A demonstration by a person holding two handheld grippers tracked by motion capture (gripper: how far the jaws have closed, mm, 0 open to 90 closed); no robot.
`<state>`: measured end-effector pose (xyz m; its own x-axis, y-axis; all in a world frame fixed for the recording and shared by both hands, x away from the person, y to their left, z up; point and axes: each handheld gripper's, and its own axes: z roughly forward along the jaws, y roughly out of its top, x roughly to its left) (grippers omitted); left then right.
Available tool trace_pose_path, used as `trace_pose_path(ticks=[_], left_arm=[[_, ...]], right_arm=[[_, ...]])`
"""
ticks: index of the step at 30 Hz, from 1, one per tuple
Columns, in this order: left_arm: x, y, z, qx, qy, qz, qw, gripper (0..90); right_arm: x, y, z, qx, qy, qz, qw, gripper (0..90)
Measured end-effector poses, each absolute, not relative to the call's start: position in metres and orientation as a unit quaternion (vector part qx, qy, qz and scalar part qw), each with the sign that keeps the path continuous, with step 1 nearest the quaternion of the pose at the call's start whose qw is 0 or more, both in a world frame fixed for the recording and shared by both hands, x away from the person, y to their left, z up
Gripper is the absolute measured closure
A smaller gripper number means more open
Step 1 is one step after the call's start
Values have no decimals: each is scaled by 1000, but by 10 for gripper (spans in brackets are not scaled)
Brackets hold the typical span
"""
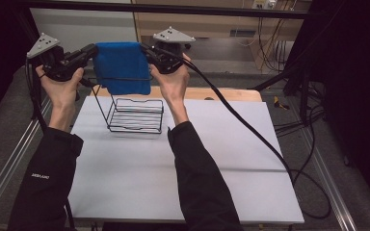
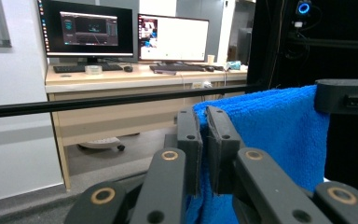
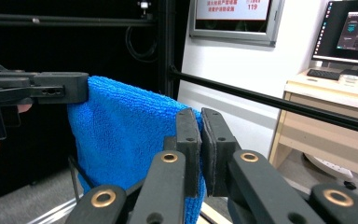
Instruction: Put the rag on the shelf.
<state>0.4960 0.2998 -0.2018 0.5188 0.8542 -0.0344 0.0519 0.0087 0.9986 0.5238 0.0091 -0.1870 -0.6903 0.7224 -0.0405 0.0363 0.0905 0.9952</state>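
Note:
A folded blue towel (image 1: 121, 67) hangs stretched between my two grippers, above a black wire rack (image 1: 134, 114) on the white table (image 1: 139, 168). My left gripper (image 1: 92, 52) is shut on the towel's left top corner, and my right gripper (image 1: 147, 50) is shut on its right top corner. In the left gripper view the jaws (image 2: 204, 126) pinch the towel's (image 2: 279, 135) edge, with the other gripper's jaw (image 2: 347, 95) at the far corner. From the right gripper view its own jaws (image 3: 200, 128) clamp the towel (image 3: 121, 135), and the left gripper (image 3: 42, 88) holds the opposite corner.
The wire rack has an upright frame at its left and a low basket base. A wooden board (image 1: 231, 94) lies at the table's far edge. Black cables (image 1: 250, 125) trail across the right side of the table. A desk with monitors (image 2: 130, 35) stands beyond.

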Motion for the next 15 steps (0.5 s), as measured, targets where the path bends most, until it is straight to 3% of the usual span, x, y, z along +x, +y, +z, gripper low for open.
trace_pose_path(ticks=[15], left_arm=[[476, 306, -209, 647, 350, 323, 596, 843]], right_arm=[[505, 9, -196, 269, 704, 603, 262, 863]])
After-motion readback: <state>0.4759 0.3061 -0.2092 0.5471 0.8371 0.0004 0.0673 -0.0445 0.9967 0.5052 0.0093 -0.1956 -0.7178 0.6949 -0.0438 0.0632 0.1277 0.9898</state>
